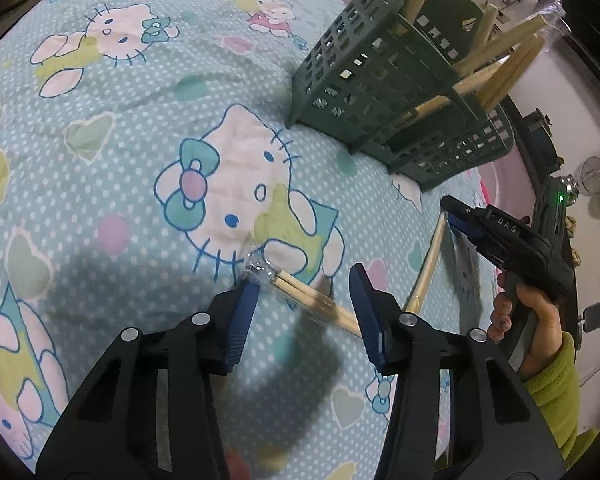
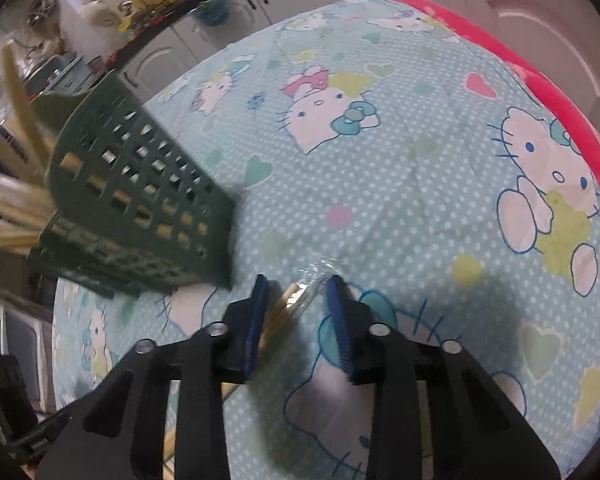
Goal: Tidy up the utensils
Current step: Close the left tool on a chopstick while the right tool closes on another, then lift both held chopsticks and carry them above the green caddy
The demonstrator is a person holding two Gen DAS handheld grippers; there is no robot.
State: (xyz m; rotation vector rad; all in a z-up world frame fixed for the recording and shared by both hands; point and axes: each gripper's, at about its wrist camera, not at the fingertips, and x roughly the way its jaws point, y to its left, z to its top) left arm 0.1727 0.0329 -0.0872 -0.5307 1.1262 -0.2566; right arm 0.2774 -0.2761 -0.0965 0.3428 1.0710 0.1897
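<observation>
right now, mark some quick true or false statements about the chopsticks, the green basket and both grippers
1. The left gripper is open around a wrapped chopstick pair lying on the Hello Kitty quilt. True.
2. The green basket holds no chopsticks. False: several stick out of it.
3. The right gripper is open around a wrapped chopstick pair. True.
4. The basket is solid-walled. False: its walls are a grid of holes.

Bedsheet (image 1: pixel 112 152) soft matt printed cloth, quilted w/ slight wrinkles; utensil basket (image 1: pixel 364 76) dark green matt plastic, gridded walls; chopsticks (image 1: pixel 316 300) pale bare wood in glossy crinkly clear wrap; left gripper (image 1: pixel 304 292) matt black plastic body, shiny metal pins; pads (image 1: pixel 366 312) blue ribbed rubbery; sleeve (image 1: pixel 552 392) lime fleece.
</observation>
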